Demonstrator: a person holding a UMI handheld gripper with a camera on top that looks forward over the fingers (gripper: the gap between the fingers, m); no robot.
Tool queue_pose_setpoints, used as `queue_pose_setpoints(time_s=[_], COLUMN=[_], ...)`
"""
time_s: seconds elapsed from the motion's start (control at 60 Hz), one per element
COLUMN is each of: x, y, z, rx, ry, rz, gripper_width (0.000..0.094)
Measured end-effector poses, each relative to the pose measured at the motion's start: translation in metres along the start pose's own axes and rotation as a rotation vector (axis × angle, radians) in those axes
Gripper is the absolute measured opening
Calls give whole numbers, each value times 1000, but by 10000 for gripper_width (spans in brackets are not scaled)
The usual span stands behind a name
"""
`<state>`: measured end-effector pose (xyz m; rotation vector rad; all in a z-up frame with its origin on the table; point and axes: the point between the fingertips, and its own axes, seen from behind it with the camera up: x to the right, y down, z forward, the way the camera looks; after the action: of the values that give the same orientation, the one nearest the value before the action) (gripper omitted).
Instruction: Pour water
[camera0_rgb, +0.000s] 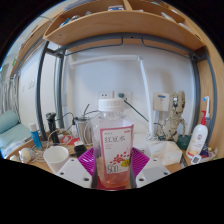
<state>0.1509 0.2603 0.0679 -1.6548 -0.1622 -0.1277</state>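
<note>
Under wooden shelves (120, 25), fingers (88, 163) clamp a bottle (113, 143).

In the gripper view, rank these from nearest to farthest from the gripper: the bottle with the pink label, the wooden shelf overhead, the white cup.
1. Bottle with the pink label: between the fingers.
2. White cup: just beyond the fingers, to one side.
3. Wooden shelf: farthest, overhead.

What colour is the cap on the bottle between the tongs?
White, clearest in the gripper view: the bottle has a white cap.
</note>
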Motion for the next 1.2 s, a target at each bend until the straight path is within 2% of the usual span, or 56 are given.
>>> queue_pose_setpoints(time_s=[0.15,0.283,0.417,0.583,0.617,0.667,0.683,0.75,0.983,1.2], x=[-5,-6,-6,-3,-1,1,1,2,-3,16], y=[3,26,23,24,29,35,35,34,44,38], z=[6,14,10,9,8,5,3,-8,-84,-179], rx=[28,-12,15,21,5,-13,-12,-9,-39,-53], ry=[22,33,45,65,72,82,82,85,37,78], rz=[-15,0,2,31,32,31,30,46,145,152], gripper_width=[460,479,509,631,695,870,881,842,860,857])
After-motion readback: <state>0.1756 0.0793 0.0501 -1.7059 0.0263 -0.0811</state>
